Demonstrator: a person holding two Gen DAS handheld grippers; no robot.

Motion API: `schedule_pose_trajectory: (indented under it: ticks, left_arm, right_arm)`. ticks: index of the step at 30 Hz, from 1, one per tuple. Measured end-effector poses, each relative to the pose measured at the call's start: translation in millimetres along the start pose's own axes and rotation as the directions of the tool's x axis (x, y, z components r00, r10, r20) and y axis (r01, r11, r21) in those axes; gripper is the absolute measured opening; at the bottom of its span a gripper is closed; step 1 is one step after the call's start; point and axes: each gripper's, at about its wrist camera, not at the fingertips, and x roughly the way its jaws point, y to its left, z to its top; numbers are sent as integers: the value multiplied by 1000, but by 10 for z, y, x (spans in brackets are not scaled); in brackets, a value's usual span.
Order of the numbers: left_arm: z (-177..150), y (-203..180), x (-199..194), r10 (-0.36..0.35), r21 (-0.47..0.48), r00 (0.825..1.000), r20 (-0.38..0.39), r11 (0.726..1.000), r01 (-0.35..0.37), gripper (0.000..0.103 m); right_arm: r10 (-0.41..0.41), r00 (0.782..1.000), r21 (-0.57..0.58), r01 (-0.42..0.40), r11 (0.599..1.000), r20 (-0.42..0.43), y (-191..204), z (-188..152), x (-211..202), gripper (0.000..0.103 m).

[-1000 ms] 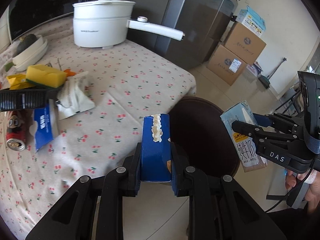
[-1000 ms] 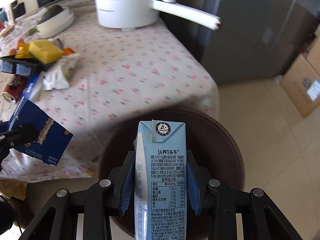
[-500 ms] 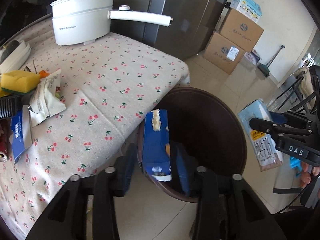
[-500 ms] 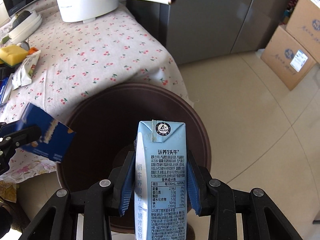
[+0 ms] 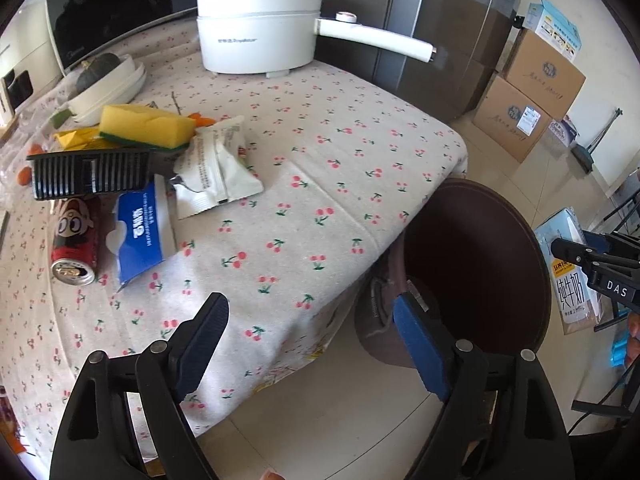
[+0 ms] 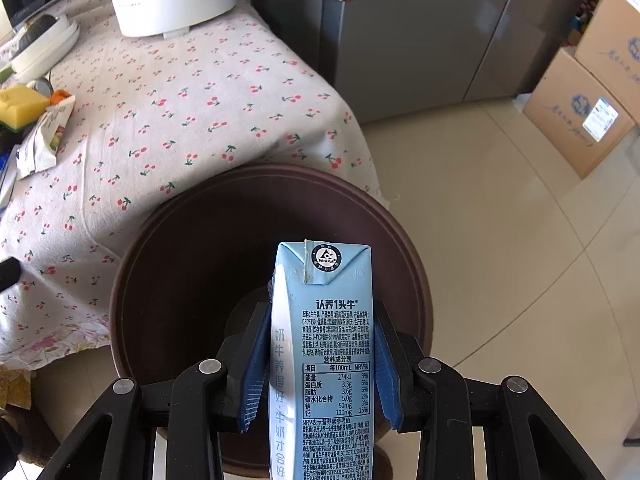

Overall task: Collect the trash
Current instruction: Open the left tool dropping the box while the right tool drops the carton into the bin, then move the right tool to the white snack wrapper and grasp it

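The right claw (image 6: 320, 364) grips a tall light-blue milk carton (image 6: 322, 356) between its 2 blue pads, upright, directly above the round dark-brown plastic bin (image 6: 132, 280) that stands on the tiled floor against the counter's near right corner. The left claw (image 5: 312, 344) is spread wide with nothing between its pads, hovering over the counter edge just left of that bin (image 5: 516, 216).

Farther left on the cherry-print tablecloth of the counter (image 5: 320, 208) lies the remaining litter: a crumpled white snack wrapper (image 5: 218, 168), a blue-and-white tissue packet (image 5: 140, 232) beside it, and a red drink can (image 5: 74, 246) on its side touching the packet. A yellow sponge (image 5: 144, 126) rests on a black ribbed tray (image 5: 90, 174) behind them. At the far edge stands a white electric pot with a long handle (image 5: 260, 28).
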Motion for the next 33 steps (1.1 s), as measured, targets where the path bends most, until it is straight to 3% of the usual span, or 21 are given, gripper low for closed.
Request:
schedule_pose_trajectory:
  ticks: [12,14,16,22,33]
  left_arm:
    - [-128,665,-300,67,-74,998,18,995,-65,90]
    - [-150,771,-342,75,-89,997,17,993,-73,90]
    - [-180,874,-379,82,-104,996,17,991,-80,90]
    - [-244,1143,-463,104,-144,994,15,984,-101,90]
    - [-359,1580,-589,133,-219,991,10,967,-128,90]
  right_arm:
    - [-42,999,8,42,999,-7,127,116,136,42]
    - [-71,997,9,71,997,-11,146,137,163,49]
    - [-84,996,3,84,996,-13,182,154,173,66]
    - [-41,999,0,41,999,0,349,205,128,75]
    - [11,1000,-51,-9,999,24,842,334,45,80]
